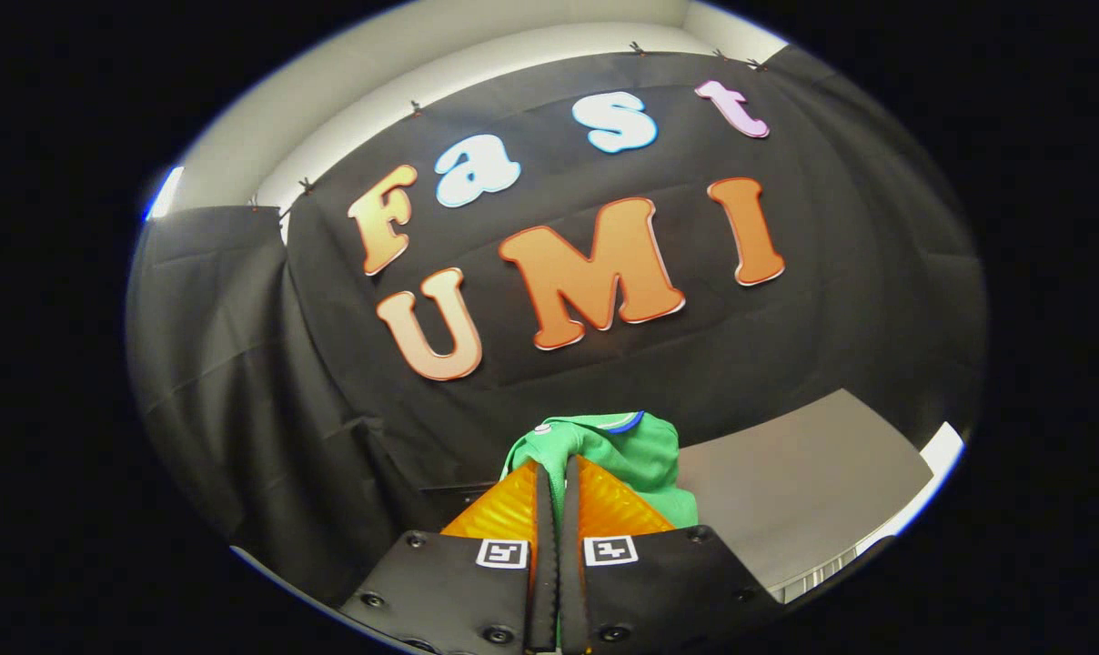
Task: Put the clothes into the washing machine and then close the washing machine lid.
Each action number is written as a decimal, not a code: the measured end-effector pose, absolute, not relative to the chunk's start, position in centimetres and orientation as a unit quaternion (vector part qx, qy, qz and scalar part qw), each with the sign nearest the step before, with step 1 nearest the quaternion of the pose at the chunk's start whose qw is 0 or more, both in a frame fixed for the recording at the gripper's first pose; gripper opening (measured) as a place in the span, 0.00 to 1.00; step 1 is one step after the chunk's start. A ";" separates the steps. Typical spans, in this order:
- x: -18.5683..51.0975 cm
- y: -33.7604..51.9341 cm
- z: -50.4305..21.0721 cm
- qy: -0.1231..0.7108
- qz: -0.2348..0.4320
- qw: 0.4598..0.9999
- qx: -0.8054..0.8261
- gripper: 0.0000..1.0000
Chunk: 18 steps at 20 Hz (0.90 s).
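A green garment (636,450) with a blue-and-white collar trim and a small white button hangs bunched in my gripper (557,473). Both fingers are pressed together on the cloth, which shows as a thin green strip between them and spills out just ahead of the fingertips and to their right. The garment is lifted in the air in front of the black cloth wall. Whatever lies under the garment is hidden by it and by the fingers.
A flat grey surface (804,482) spreads out to the right beyond the fingers, with a pale ribbed edge (822,575) at its near side. Black cloth (267,437) drapes the booth's back and left. Above it runs a white wall (422,73).
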<state>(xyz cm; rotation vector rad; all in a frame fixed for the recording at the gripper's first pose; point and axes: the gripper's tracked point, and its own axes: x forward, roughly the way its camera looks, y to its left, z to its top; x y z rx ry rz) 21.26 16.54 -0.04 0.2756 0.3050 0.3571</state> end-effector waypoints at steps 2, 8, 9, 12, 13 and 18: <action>20.4 19.8 -0.1 0.154 0.204 0.957 0.136 0.09; 20.1 30.0 -5.1 0.192 0.274 0.933 0.134 0.09; 20.5 31.4 -6.6 0.203 0.280 0.929 0.133 0.09; 21.6 34.7 -12.7 0.236 0.279 0.920 0.139 0.09; 22.1 35.6 -14.9 0.247 0.275 0.919 0.139 0.09; 26.0 40.1 -26.1 0.314 0.243 0.909 0.126 0.09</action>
